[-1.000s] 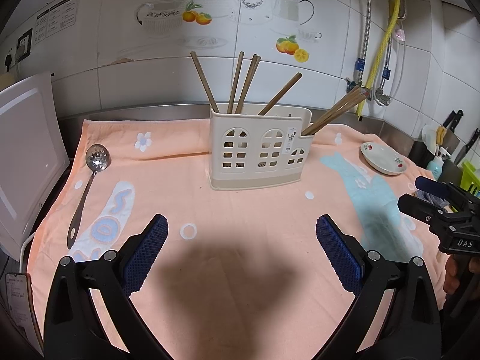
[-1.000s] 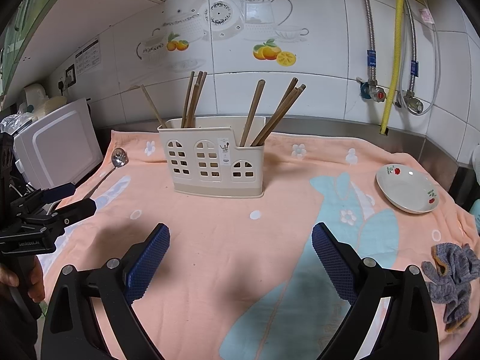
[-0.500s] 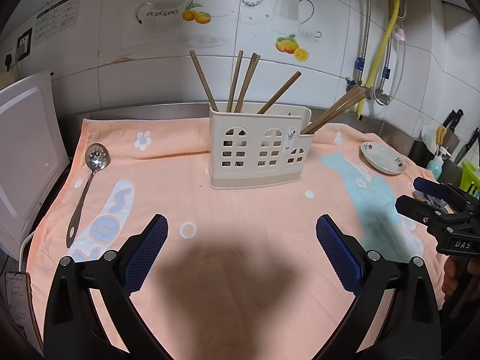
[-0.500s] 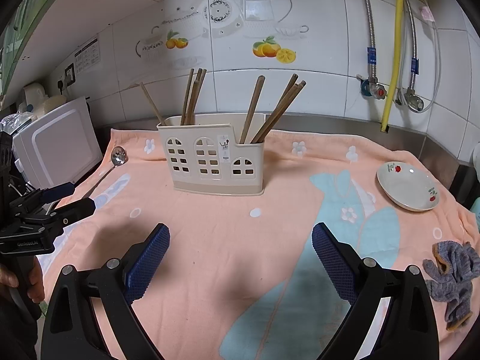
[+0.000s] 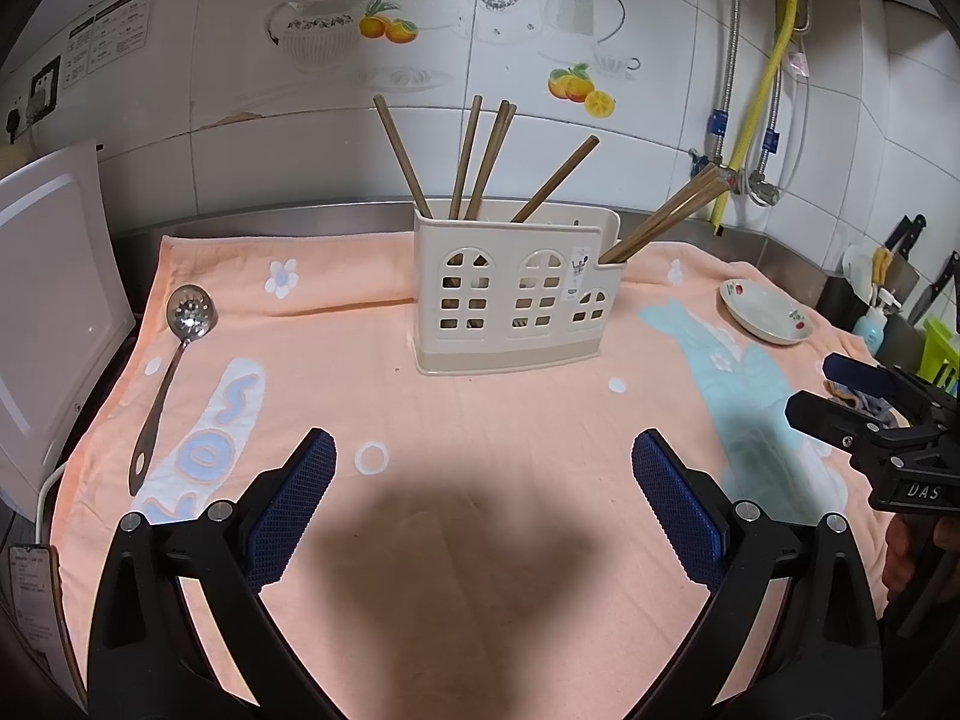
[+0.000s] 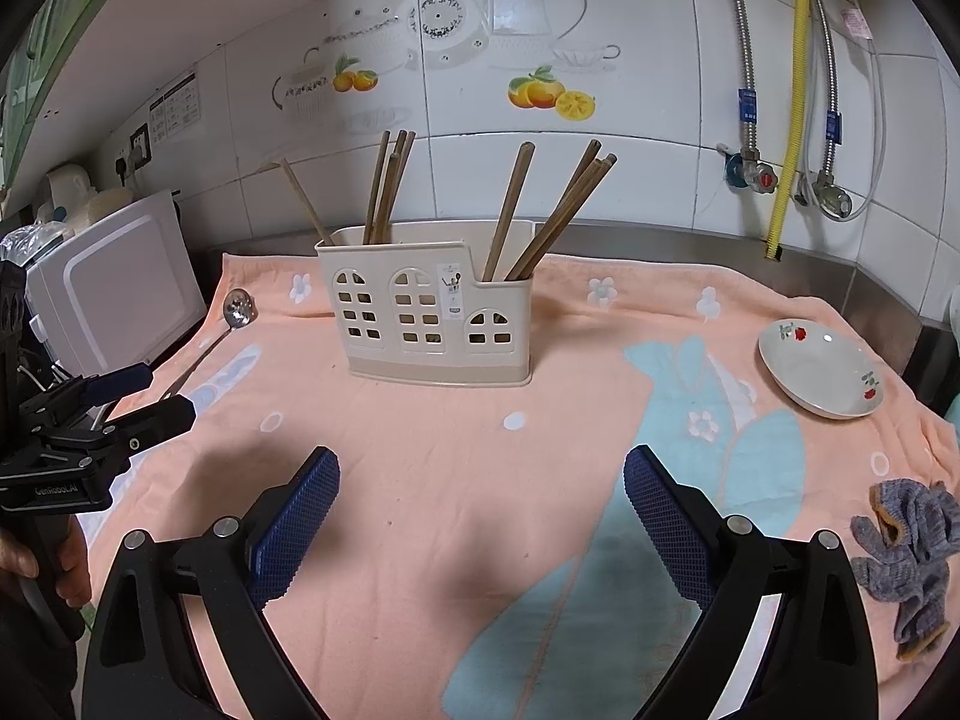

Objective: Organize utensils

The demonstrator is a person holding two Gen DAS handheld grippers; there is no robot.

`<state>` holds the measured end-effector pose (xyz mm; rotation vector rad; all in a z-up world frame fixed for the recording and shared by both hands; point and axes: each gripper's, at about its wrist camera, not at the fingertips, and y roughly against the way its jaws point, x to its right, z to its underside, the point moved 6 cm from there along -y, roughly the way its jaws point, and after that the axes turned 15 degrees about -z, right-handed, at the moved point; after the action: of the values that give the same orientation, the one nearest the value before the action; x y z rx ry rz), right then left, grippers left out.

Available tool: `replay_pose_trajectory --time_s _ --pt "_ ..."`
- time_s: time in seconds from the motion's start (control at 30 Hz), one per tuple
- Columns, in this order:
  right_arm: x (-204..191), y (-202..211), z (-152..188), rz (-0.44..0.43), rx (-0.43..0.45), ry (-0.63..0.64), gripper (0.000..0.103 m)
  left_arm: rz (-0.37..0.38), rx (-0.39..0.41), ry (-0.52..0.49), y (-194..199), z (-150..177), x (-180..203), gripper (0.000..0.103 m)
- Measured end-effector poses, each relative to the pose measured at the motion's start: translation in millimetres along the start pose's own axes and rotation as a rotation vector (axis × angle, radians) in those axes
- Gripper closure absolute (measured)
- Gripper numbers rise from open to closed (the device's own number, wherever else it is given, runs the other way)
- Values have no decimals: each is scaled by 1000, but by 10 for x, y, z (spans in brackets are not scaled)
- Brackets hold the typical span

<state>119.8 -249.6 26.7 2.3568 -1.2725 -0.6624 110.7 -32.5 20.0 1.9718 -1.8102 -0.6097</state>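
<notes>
Left wrist view: the left gripper (image 5: 483,501) hangs over the peach towel (image 5: 480,420) with its 2 blue-padded fingers (image 5: 294,504) spread wide and nothing between them. Ahead, at the middle of the towel, stands the cream utensil holder (image 5: 516,294) with arched window cut-outs. Wooden chopsticks (image 5: 474,162) lean out of its taller compartments, and a bundle of them (image 5: 666,219) angles right out of the low right-end compartment. A slotted metal spoon (image 5: 174,372) lies flat on the towel well to the left of the holder, bowl toward the wall, handle toward the camera. A small white dish (image 5: 765,315) with red flowers rests on the towel's far right part. At the right edge the right gripper (image 5: 840,390) shows side-on, its fingers apart and empty. A white appliance (image 5: 48,312) stands at the left.

Right wrist view: the right gripper (image 6: 480,504) also hovers above the towel (image 6: 540,480), fingers (image 6: 660,516) wide apart, gripping nothing. The holder (image 6: 429,312) sits straight ahead, chopsticks (image 6: 384,186) upright in the left compartments and others (image 6: 558,216) leaning right. The spoon (image 6: 207,348) lies left of the holder, near the towel's edge. The dish (image 6: 822,366) sits at the right; a crumpled grey cloth (image 6: 912,552) lies nearer the camera, apart from it. The left gripper (image 6: 132,393) appears at the left edge, held by a hand (image 6: 42,564), its fingers parted.
</notes>
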Motion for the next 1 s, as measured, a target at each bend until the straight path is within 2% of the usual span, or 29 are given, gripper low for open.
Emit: replay_pose_trajectory --time_s 0.53,1.0 --pt "-9 -13 11 -4 -1 -1 10 4 3 -6 5 18 41 5" --pt "-22 -22 29 -3 1 -6 10 -52 18 -7 14 -16 -38 5"
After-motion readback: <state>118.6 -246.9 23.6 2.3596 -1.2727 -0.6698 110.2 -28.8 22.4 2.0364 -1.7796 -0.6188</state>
